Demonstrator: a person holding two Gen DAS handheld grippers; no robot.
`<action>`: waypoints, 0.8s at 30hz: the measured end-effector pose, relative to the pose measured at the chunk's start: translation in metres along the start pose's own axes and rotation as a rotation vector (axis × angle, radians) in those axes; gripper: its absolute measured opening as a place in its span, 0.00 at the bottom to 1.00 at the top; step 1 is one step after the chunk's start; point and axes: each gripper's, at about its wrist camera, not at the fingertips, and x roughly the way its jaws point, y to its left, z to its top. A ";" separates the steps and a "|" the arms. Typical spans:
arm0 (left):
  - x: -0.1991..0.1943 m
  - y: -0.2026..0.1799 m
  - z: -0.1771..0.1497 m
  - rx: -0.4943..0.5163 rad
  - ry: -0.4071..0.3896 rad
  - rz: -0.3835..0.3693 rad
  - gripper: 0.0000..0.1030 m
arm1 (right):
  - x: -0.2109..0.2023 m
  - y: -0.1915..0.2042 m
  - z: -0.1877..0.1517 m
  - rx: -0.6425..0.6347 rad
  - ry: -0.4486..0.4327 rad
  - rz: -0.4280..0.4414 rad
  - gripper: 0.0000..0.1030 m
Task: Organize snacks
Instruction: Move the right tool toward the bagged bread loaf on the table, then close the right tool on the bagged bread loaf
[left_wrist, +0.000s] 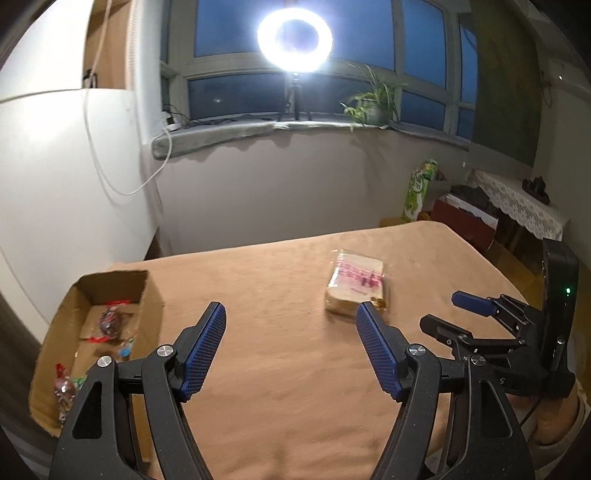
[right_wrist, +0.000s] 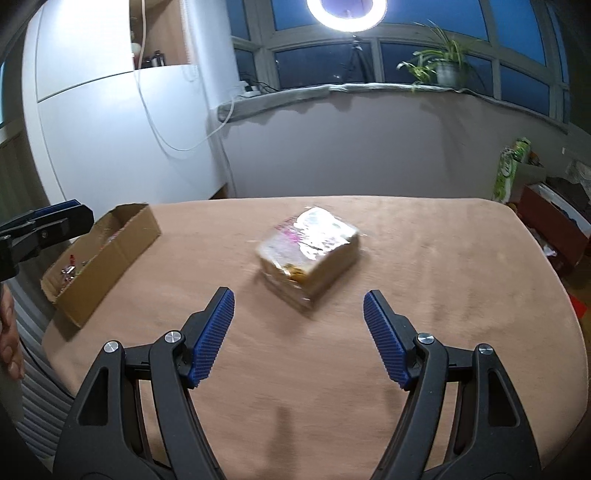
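Both tongs released above the tan table, nothing held.

The left gripper (left_wrist: 290, 310) and right gripper (right_wrist: 299, 297) gape wide; the wrapped sandwich (right_wrist: 308, 254) lies on the table (right_wrist: 443, 277) just ahead of the right one (slightly blurred), well apart from the cardboard box (left_wrist: 147, 295) of candies (left_wrist: 109, 321).

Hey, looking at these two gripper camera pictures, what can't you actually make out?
- Wrapped sandwich pack: its pink label is blurred in both views, so the print is unreadable.
- Small snacks in the cardboard box: too small and blurred to identify; in the right wrist view the box wall hides most of them.
- Right gripper in the left wrist view: body cut off by the fisheye edge.
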 end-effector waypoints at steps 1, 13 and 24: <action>0.002 -0.003 0.000 0.006 0.003 -0.001 0.71 | 0.000 -0.005 0.000 0.002 0.001 -0.007 0.73; 0.041 -0.023 0.005 0.036 0.051 -0.054 0.71 | 0.027 -0.035 0.014 -0.012 0.046 -0.074 0.73; 0.112 -0.030 -0.023 -0.093 0.233 -0.188 0.71 | 0.106 -0.048 0.057 -0.099 0.193 0.017 0.74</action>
